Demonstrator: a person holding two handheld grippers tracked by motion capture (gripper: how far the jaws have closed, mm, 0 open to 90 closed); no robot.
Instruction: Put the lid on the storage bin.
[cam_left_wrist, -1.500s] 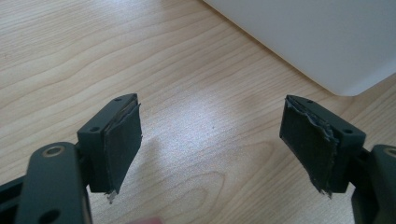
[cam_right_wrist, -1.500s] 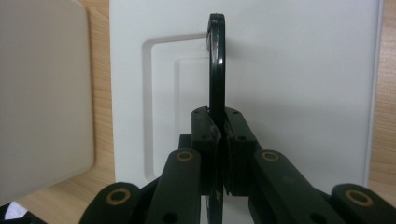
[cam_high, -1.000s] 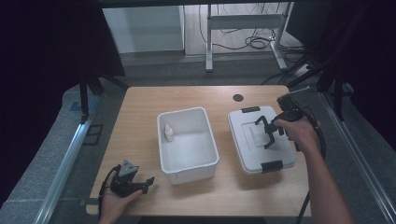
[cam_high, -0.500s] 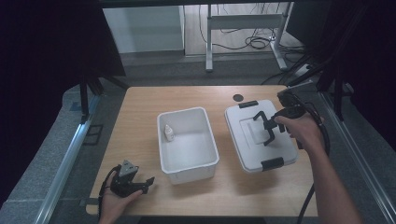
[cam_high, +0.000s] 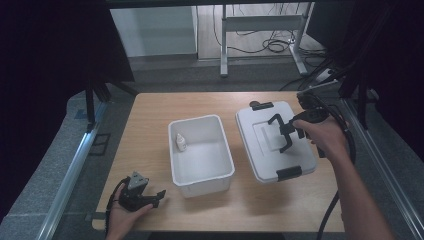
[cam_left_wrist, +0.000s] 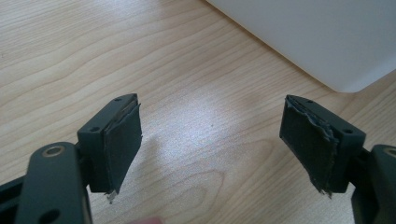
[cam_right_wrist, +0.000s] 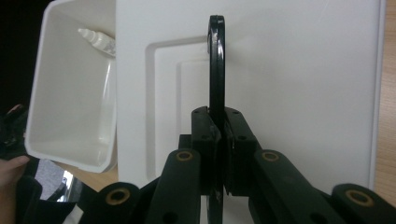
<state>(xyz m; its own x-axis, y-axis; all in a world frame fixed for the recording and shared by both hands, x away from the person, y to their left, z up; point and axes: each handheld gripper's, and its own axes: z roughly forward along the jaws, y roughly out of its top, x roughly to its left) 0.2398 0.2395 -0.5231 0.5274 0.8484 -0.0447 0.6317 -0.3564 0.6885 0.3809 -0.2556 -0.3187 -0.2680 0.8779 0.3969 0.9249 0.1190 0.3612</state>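
Observation:
An open white bin (cam_high: 205, 184) stands mid-table with a small white bottle (cam_high: 181, 142) lying in its far left corner. To its right is a white lid (cam_high: 260, 150) with black latches at both ends. My right gripper (cam_high: 289, 132) is shut on the lid's upright black handle (cam_high: 280, 127). In the right gripper view the jaws (cam_right_wrist: 218, 135) pinch the handle (cam_right_wrist: 216, 60) over the lid (cam_right_wrist: 303, 70), and the bin (cam_right_wrist: 70, 84) and bottle (cam_right_wrist: 98, 39) lie beyond. My left gripper (cam_high: 159, 195) rests open at the front left, its jaws (cam_left_wrist: 210, 140) wide apart over bare wood.
The wooden table (cam_high: 145, 130) has free room left of the bin and along the front edge. One bin corner (cam_left_wrist: 327, 37) rises just beyond the left gripper. Metal rails (cam_high: 75, 170) run along both sides of the table, and cables lie on the floor behind it.
The right gripper has carried the lid by its handle a little to the left, toward the bin. The left gripper has stayed where it was.

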